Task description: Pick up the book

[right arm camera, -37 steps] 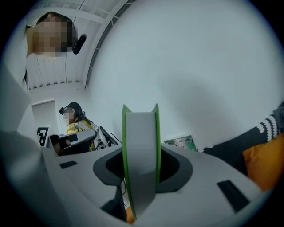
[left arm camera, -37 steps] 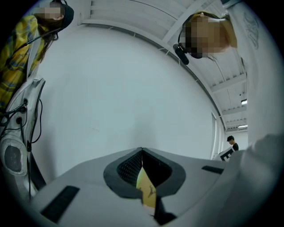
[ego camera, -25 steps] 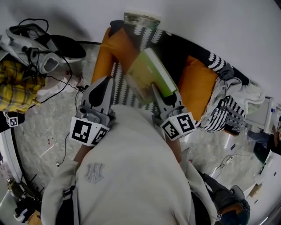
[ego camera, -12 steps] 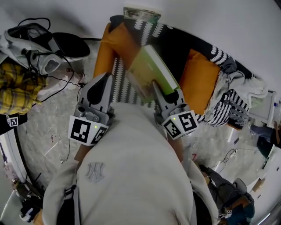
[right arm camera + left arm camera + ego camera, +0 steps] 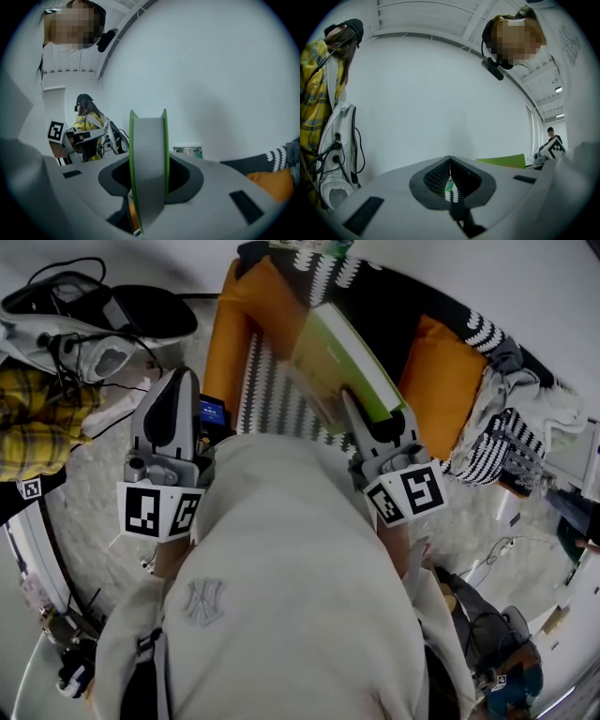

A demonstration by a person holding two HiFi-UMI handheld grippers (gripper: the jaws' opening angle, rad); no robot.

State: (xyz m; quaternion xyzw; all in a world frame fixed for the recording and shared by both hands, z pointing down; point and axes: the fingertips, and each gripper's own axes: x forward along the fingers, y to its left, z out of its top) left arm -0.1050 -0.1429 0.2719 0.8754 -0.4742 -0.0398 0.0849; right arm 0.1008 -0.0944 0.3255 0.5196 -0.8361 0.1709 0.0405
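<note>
While aloft, book (image 5: 349,351) within right claw (image 5: 150,180)

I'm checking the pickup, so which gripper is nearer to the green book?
Right. The right gripper is clamped on the green book, gripping its near edge. The left gripper is off to the book's left, apart from it, shut and empty.

The book (image 5: 342,360) has light green covers and a white block of pages (no title can be read on it). In the head view it is at about 1 o'clock from the middle, tilted, its long side running from 5 o'clock up toward 11 o'clock. Its lower end stands between the jaws of the right gripper (image 5: 373,416), which press on both covers. In the right gripper view the page edge is upright, with a green line on each side.
</note>
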